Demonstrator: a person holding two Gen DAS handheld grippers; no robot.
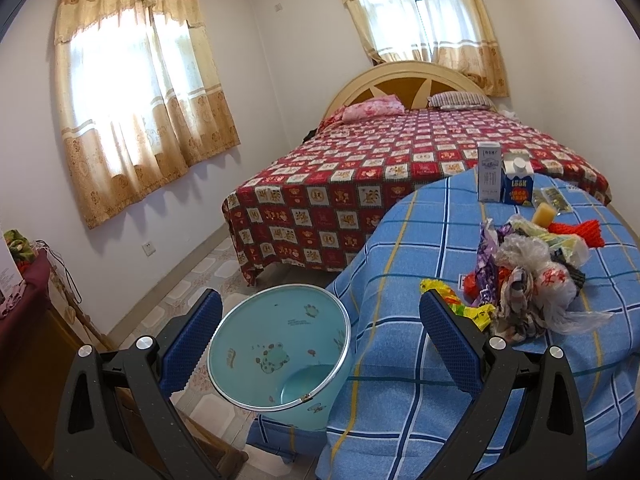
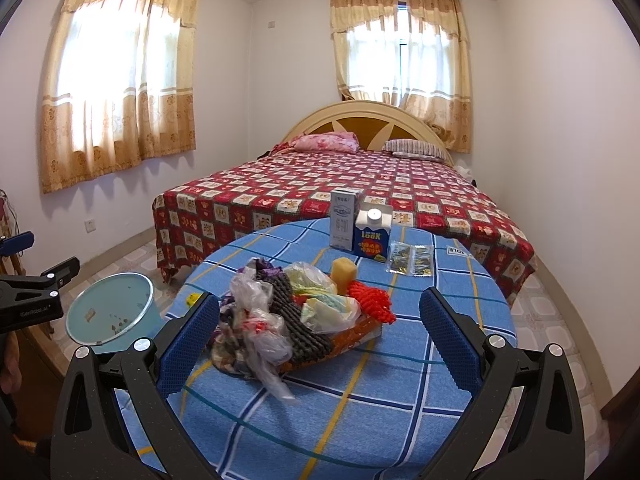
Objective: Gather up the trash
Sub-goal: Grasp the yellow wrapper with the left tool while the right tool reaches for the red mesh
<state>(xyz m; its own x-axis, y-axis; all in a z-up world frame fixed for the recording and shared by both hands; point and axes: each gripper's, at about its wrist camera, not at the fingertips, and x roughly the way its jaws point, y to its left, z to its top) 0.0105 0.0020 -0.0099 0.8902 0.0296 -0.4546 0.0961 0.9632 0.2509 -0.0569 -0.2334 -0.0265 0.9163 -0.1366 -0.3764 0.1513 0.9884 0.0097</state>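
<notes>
Blue-padded fingers (image 1: 198, 340) of left gripper (image 1: 320, 344) spread wide, empty, above light blue trash bin (image 1: 276, 348), right gripper (image 2: 320, 336) equally wide, empty, before heap of crumpled bags and wrappers (image 2: 292, 316) on blue plaid tablecloth (image 2: 360, 400), two cartons (image 2: 360, 228) behind, bin's base hidden.

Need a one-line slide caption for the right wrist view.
Open right tongs face a trash pile on the blue plaid table; light-blue bin waits at left.

"LOOK" on blue carton (image 2: 371, 239)
</notes>
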